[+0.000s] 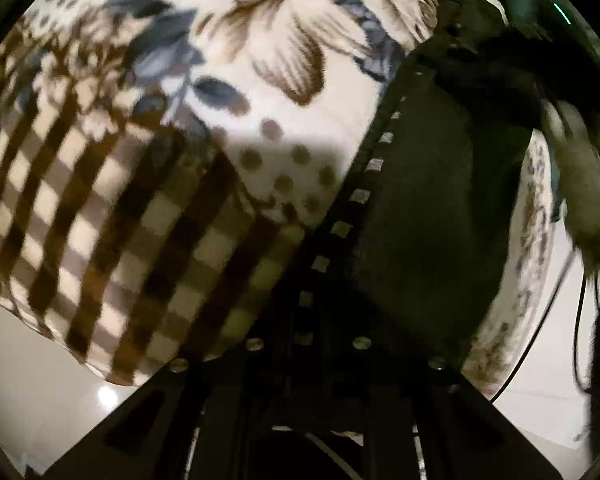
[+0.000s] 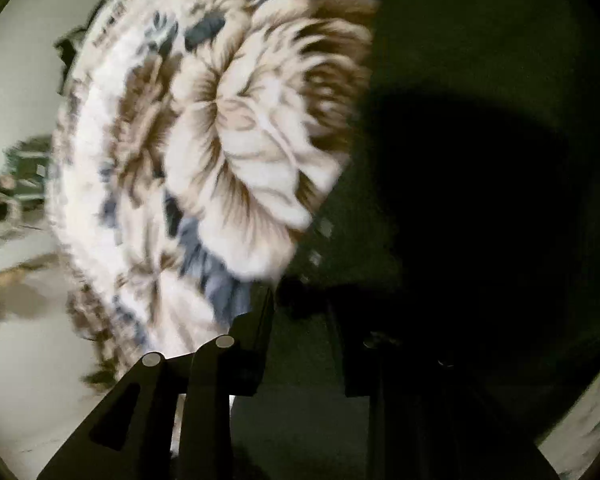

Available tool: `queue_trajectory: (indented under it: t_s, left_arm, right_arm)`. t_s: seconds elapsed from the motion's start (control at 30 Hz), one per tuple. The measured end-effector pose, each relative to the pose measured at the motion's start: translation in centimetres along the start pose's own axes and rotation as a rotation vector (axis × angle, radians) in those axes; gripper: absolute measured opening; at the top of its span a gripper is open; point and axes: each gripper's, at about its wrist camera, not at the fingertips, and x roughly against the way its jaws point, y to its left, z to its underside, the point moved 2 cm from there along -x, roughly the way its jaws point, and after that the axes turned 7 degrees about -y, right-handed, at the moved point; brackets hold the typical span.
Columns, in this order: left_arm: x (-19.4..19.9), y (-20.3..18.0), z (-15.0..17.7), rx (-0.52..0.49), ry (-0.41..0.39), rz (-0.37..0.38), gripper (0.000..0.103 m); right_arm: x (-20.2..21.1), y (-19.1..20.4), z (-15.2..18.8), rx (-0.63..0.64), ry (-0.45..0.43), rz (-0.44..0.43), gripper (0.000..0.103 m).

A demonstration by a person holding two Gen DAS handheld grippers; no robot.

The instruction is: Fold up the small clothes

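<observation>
**Left claw** (image 1: 306,332): pointing steeply down. The hem of the dark garment (image 1: 420,200) runs into the gap between its jaws. You cannot tell whether it is pinched.

**Right claw** (image 2: 300,308): jaws stand somewhat apart with dark cloth in the gap. Blur and shadow hide whether it grips.

**Dark garment** (image 2: 480,160): lies on the blanket (image 1: 260,60). One edge carries a trim of pale squares (image 1: 342,228).

**Blanket** (image 2: 240,140): cream, with brown flowers, blue leaves and a brown check. It lies on a pale glossy floor (image 1: 40,380).

**Progress:** you likely stand early or mid-fold. No neat folded stack shows, so the creasing and squaring are probably left.

**Writing:** no brand or label is readable. The marks on the blanket's border (image 2: 116,28) are too blurred to read.
</observation>
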Motion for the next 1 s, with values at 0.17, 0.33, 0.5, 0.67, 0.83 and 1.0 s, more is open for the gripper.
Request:
queue_trajectory:
  t_s: [0.17, 0.33, 0.5, 0.67, 0.83, 1.0]
  left_arm:
    - [0.5, 1.0, 0.3, -0.034, 0.016, 0.029, 0.041]
    - [0.3, 0.9, 0.6, -0.093, 0.03, -0.011, 0.036]
    - [0.8, -0.2, 1.1, -0.143, 0.013, -0.064, 0.007]
    - [2.5, 0.0, 1.3, -0.151, -0.003, -0.09, 0.005]
    - [0.9, 1.4, 2.1, -0.187, 0.052, -0.118, 0.005]
    - [1.0, 0.8, 0.9, -0.13, 0.122, -0.08, 0.01]
  right_arm:
    - [6.0, -7.3, 8.3, -0.136, -0.019, -0.015, 0.051]
    - [5.3, -13.4, 20.4, -0.34, 0.134, 0.029, 0.051]
    - [2.1, -14.0, 27.4, -0.421, 0.215, 0.007, 0.049]
    - [1.7, -11.4, 28.9, -0.32, 0.178, 0.106, 0.009]
    - [1.7, -11.5, 30.3, -0.323, 0.201, 0.161, 0.008]
    - [1.7, -11.6, 28.3, -0.334, 0.24, 0.094, 0.012]
